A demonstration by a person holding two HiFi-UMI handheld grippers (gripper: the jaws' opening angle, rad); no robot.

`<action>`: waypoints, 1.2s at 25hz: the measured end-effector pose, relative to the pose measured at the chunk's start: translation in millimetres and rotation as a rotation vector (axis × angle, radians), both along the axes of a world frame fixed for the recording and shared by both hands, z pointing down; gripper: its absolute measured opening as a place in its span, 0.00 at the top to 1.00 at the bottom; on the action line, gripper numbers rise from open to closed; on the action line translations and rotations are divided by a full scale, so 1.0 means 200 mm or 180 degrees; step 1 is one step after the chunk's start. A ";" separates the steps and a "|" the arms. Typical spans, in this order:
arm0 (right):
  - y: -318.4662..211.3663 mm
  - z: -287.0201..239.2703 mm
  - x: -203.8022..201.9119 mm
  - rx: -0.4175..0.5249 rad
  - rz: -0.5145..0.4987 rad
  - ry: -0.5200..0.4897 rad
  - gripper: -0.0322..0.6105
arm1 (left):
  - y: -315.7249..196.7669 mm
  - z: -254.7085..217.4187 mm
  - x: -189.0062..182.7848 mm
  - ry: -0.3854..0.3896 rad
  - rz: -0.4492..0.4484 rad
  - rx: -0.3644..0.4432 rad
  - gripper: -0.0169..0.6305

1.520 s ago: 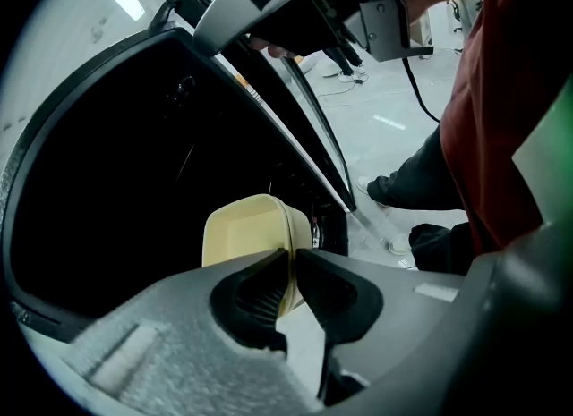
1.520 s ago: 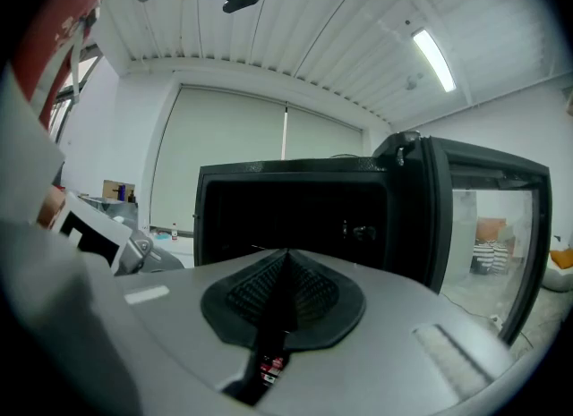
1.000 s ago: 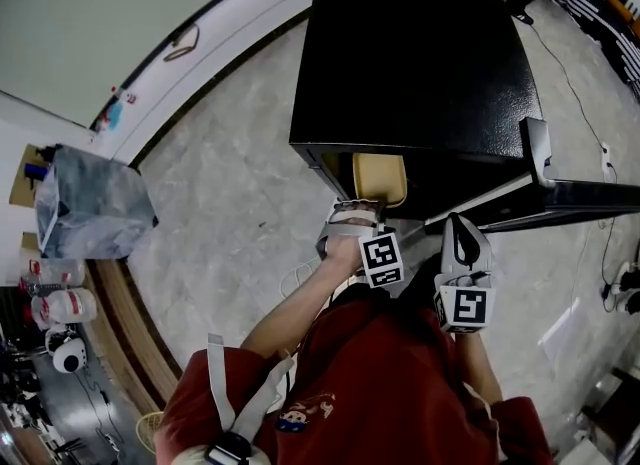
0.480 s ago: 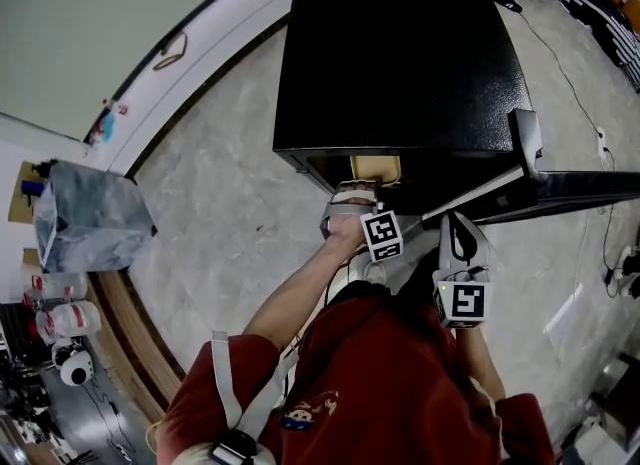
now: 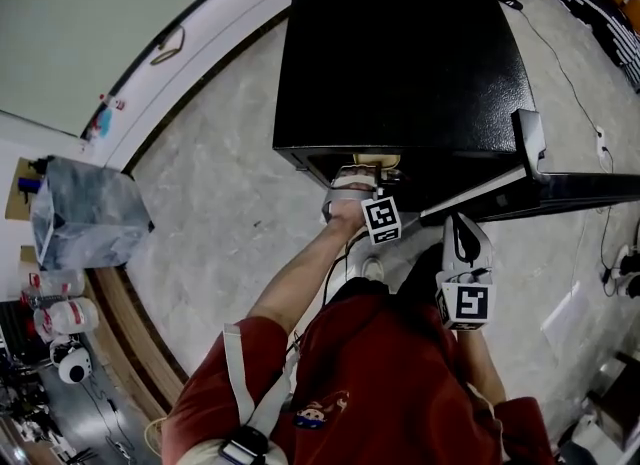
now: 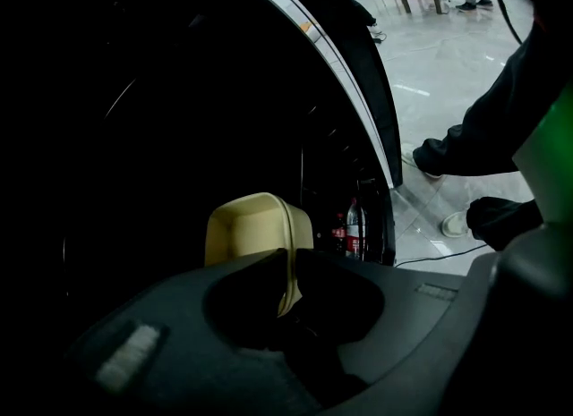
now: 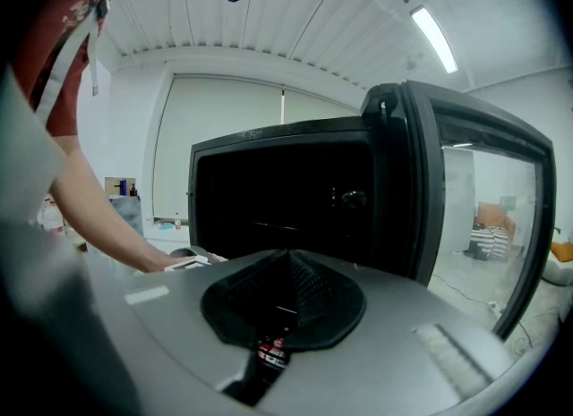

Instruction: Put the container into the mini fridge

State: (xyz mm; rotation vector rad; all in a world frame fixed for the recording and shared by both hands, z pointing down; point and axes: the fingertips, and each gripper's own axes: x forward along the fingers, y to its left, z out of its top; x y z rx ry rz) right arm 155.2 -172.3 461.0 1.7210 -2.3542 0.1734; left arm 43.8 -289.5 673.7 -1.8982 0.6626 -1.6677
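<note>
Jaws of the left gripper (image 6: 288, 271) are clamped on the near wall of a beige container (image 6: 255, 231), with the rim caught between them. In the left gripper view the container hangs in the dark inside of the mini fridge (image 5: 400, 63), open side facing left. Two red-labelled bottles (image 6: 349, 231) stand beyond it to the right. From the head view only a thin strip of the container (image 5: 375, 161) shows under the front edge of the black fridge top, just ahead of the left gripper (image 5: 355, 185). The fridge door (image 5: 560, 193) stands swung open to the right. The right gripper (image 5: 458, 228) is held back from the opening, beside the door, above the grey floor (image 5: 230, 203). In its own view the right gripper (image 7: 288, 267) has its jaws pressed together with nothing between them.
</note>
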 end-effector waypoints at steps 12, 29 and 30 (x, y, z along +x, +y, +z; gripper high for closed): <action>0.03 0.00 0.02 0.0074 -0.0037 0.0100 0.95 | -0.16 -0.01 0.03 0.0018 0.0004 0.0171 0.89; 0.04 0.00 0.06 0.0062 0.0019 0.0105 0.95 | -0.24 -0.01 0.04 -0.0016 -0.0005 0.0344 0.88; 0.04 0.00 0.06 0.0058 0.0021 0.0099 0.95 | -0.24 -0.01 0.04 -0.0010 -0.0002 0.0373 0.88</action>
